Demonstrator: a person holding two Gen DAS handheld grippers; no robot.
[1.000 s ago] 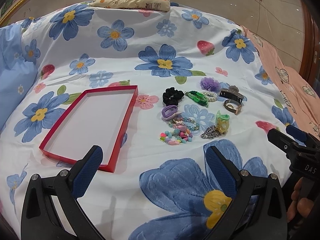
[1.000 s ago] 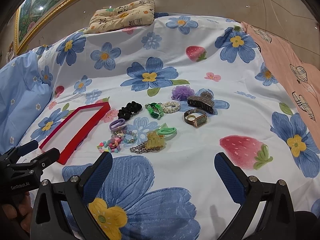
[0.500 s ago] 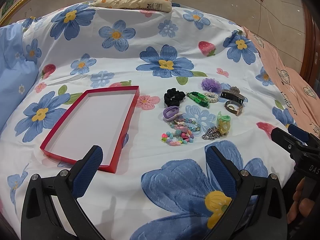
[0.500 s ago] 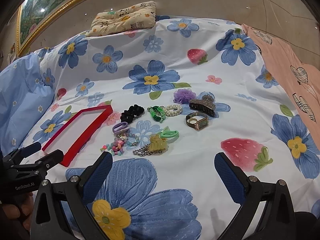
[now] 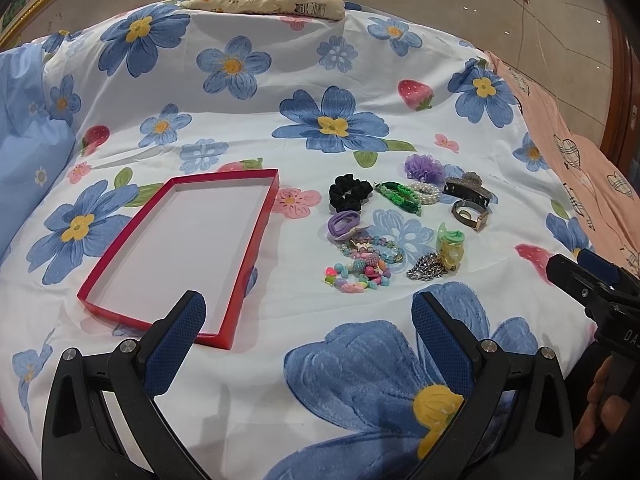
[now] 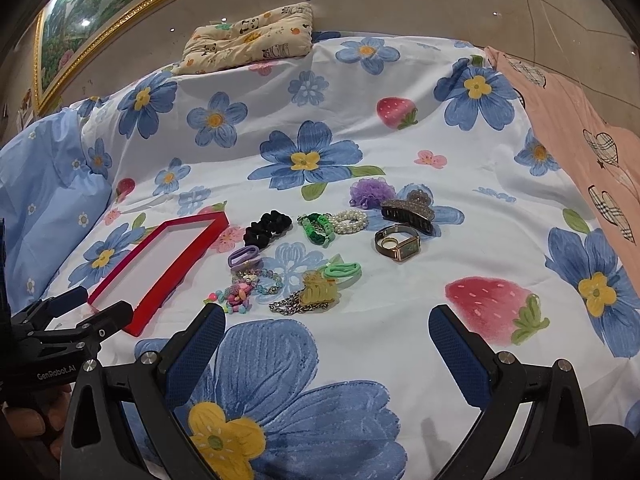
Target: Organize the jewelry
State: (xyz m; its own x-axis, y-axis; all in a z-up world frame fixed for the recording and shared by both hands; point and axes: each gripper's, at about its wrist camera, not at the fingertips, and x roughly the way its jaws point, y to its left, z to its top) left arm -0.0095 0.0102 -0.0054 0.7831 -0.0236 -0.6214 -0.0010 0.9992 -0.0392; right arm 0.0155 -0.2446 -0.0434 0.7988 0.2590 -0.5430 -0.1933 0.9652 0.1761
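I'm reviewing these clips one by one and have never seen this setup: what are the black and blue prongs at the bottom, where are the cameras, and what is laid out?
No robot here: a person holds a two-finger tool in each hand, each with a camera looking forward along its fingers. The prongs are the left gripper in one view and the right gripper in the other. Both are open and hold nothing. They hover over a floral bedsheet. On it lie an empty red tray and, to its right, loose pieces: a black scrunchie, pearl bracelet, watch, hair claw, bead bracelets and a metal chain.
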